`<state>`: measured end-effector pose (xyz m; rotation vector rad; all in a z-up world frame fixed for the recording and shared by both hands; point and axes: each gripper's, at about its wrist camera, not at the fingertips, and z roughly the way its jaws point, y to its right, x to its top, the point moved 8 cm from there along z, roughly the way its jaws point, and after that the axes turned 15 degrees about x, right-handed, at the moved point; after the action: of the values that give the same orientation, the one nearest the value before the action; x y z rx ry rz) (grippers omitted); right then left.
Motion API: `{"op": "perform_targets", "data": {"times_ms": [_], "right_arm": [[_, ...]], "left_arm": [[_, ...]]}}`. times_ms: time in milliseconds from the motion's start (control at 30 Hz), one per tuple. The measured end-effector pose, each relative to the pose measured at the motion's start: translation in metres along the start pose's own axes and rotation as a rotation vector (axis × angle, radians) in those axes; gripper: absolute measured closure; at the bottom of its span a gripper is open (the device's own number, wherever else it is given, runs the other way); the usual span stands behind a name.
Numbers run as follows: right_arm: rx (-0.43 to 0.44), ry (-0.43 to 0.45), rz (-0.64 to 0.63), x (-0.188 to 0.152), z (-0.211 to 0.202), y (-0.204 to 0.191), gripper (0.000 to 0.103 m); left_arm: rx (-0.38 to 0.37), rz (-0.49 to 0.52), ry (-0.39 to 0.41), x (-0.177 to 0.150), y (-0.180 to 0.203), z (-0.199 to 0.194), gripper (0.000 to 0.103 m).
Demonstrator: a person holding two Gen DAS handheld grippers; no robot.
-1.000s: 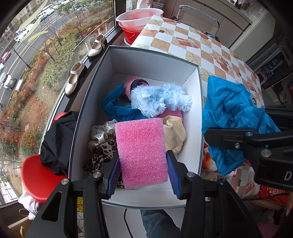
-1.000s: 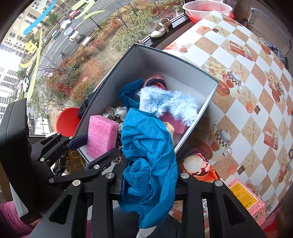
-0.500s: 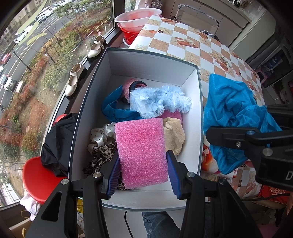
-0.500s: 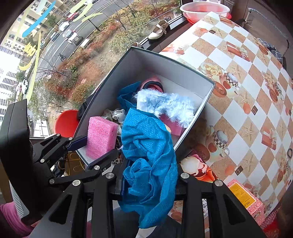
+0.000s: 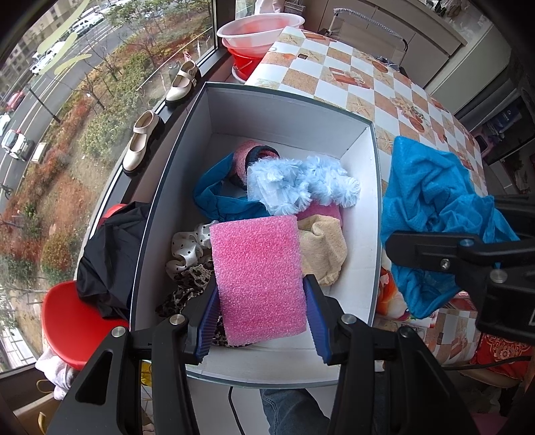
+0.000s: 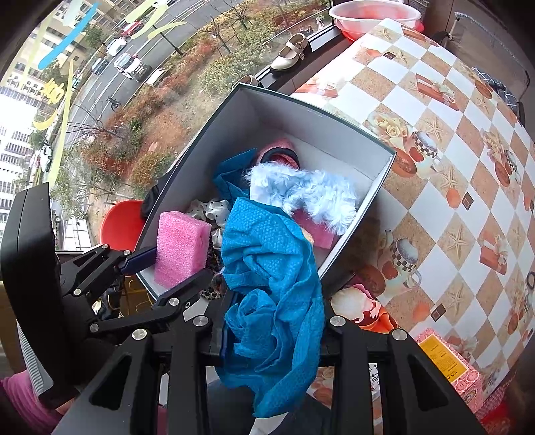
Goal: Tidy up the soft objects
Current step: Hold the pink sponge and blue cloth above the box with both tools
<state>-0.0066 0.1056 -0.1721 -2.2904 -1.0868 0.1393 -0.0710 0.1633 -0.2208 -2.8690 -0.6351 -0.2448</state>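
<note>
My left gripper (image 5: pixel 260 321) is shut on a pink foam sponge (image 5: pixel 259 277) and holds it above the near end of a grey box (image 5: pixel 287 110); the sponge also shows in the right wrist view (image 6: pixel 180 247). My right gripper (image 6: pixel 272 334) is shut on a blue cloth (image 6: pixel 271 277), held just over the box's near right corner; the cloth also shows in the left wrist view (image 5: pixel 431 207). In the box (image 6: pixel 301 120) lie a fluffy light-blue piece (image 5: pixel 304 184), a teal cloth (image 5: pixel 217 197), a beige cloth (image 5: pixel 322 251), a polka-dot piece (image 5: pixel 187 244) and a pink roll (image 5: pixel 254 154).
The box sits at the edge of a table with a checked cloth (image 6: pixel 451 140). Two beige shoes (image 5: pixel 140 140) stand on the window sill. A red stool (image 5: pixel 73 321) with black fabric (image 5: pixel 110 254) is to the left. Pink and red basins (image 5: pixel 260 30) stand behind. A pink carton (image 6: pixel 448 368) lies near right.
Both grippers have drifted slightly with their loads, and the box sits a little lower in view. Both grips are unchanged.
</note>
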Motion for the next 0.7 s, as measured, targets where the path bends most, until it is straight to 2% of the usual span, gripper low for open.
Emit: {"op": "perform_targets", "data": {"times_ms": [700], "right_arm": [[-0.011, -0.009, -0.005, 0.0037, 0.0017, -0.0018, 0.069]], "left_arm": [[-0.004, -0.005, -0.004, 0.0012, -0.0022, 0.004, 0.051]]}}
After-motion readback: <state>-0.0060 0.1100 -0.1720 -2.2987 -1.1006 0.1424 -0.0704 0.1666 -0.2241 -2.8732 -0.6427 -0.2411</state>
